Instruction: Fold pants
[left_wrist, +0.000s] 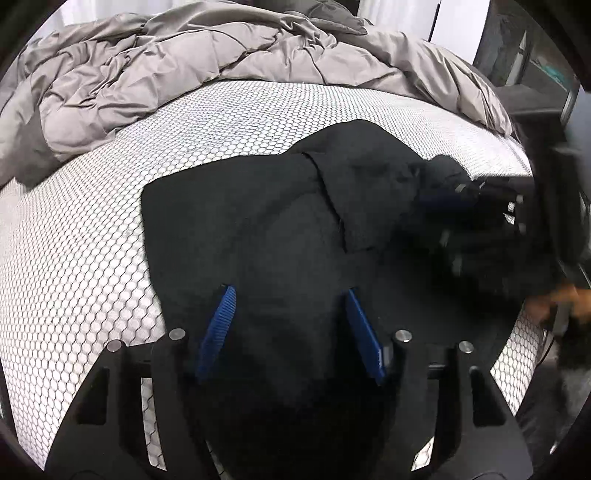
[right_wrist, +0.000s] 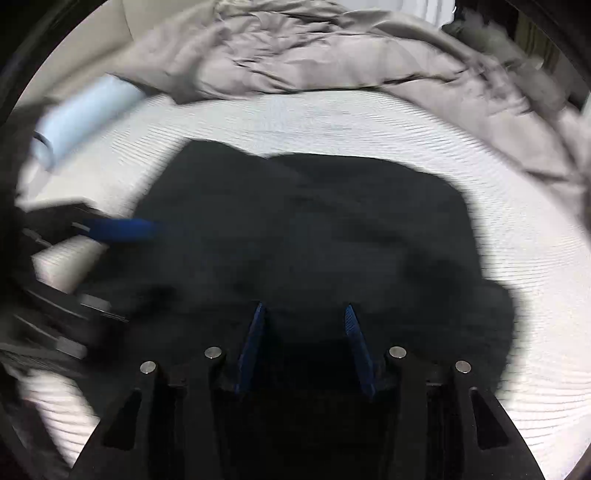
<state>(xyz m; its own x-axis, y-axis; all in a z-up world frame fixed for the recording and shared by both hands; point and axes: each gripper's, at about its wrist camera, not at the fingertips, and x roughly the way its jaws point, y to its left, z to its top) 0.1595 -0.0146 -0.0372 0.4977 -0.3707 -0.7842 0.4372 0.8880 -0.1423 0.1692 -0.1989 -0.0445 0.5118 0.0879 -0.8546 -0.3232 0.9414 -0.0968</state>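
Black pants (left_wrist: 280, 221) lie bunched and partly folded on the white honeycomb-patterned mattress (left_wrist: 74, 236). My left gripper (left_wrist: 288, 291) is open just above the near part of the pants, blue pads apart with nothing between them. My right gripper (right_wrist: 304, 308) is open over the pants (right_wrist: 314, 229) in the blurred right wrist view. It also shows in the left wrist view (left_wrist: 480, 206) at the pants' right end, blurred. The left gripper's blue finger (right_wrist: 122, 227) shows at the left of the right wrist view.
A crumpled grey duvet (left_wrist: 184, 66) is heaped along the far side of the mattress. A pale blue cylinder (right_wrist: 85, 114) lies at the far left in the right wrist view. Dark furniture (left_wrist: 535, 74) stands beyond the bed's right edge.
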